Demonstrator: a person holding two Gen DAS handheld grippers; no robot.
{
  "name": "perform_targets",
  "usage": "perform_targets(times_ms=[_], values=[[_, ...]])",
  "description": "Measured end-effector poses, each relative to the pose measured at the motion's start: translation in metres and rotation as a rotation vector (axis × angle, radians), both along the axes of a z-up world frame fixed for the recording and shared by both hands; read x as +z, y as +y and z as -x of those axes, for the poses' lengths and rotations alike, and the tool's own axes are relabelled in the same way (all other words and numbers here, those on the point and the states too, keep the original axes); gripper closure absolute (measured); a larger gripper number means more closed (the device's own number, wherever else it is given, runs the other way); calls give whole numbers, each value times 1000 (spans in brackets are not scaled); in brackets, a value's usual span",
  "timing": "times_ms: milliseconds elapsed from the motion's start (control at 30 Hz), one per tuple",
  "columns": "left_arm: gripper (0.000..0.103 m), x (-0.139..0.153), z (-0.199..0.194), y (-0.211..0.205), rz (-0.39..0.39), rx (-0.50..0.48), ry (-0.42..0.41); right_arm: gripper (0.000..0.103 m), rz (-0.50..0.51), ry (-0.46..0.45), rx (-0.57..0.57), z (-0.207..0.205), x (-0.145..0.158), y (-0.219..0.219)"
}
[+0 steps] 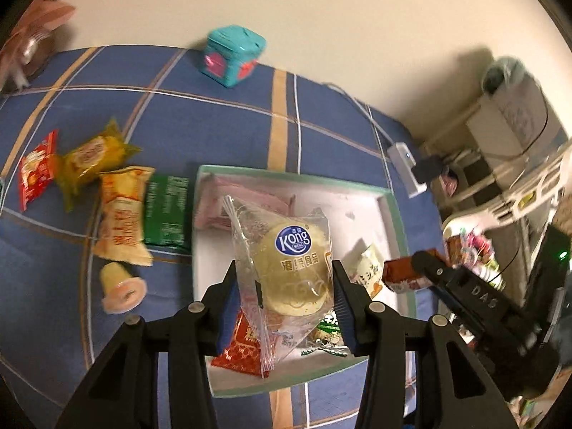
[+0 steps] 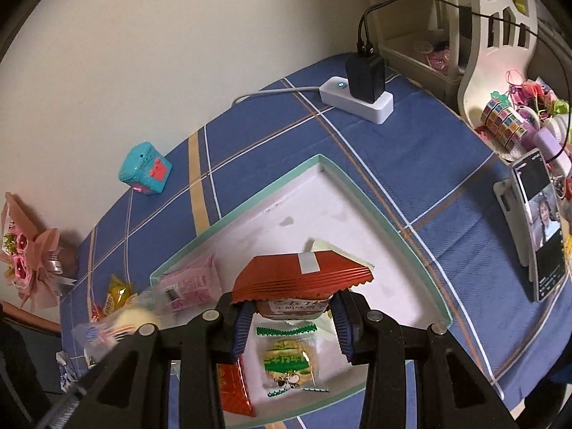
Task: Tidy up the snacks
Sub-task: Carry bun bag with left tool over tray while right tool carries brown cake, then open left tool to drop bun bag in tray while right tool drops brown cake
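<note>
My left gripper (image 1: 286,279) is shut on a round pale cake in a clear wrapper (image 1: 293,271) and holds it above the white tray with a pale green rim (image 1: 389,221). In the tray lie a pink packet (image 1: 221,207), a red packet (image 1: 239,350) and a green-and-white cracker packet (image 1: 329,325). My right gripper (image 2: 293,311) is shut on a red-brown packet with a zigzag edge (image 2: 304,275), over the tray (image 2: 404,246) and the cracker packet (image 2: 287,361). The cake shows blurred at the left (image 2: 132,318).
On the blue checked cloth left of the tray lie a red packet (image 1: 35,175), a yellow one (image 1: 93,157), an orange-and-white one (image 1: 121,221), a green one (image 1: 166,211) and a jelly cup (image 1: 121,289). A teal cube (image 2: 144,168), a power strip (image 2: 357,102) and a phone (image 2: 540,228) stand around.
</note>
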State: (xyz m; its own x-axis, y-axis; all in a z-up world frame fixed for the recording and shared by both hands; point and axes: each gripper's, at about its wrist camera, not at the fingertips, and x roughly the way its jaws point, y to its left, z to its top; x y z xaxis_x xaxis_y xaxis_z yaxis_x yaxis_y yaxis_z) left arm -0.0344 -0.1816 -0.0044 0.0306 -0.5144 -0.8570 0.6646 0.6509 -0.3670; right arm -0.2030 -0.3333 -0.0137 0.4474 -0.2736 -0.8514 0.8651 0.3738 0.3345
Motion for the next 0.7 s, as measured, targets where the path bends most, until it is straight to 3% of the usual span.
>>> perform_targets(times_ms=[333, 400, 467, 500, 700], values=[[55, -29, 1, -22, -31, -22, 21, 61, -3, 11, 31, -12, -11, 1], [53, -32, 0, -23, -25, -21, 20, 60, 1, 7, 24, -13, -11, 1], [38, -34, 0, -23, -19, -22, 34, 60, 1, 5, 25, -13, -9, 1], [35, -34, 0, -23, -21, -22, 38, 58, 3, 6, 28, -14, -9, 2], [34, -31, 2, -22, -32, -19, 30, 57, 1, 24, 37, -15, -5, 5]])
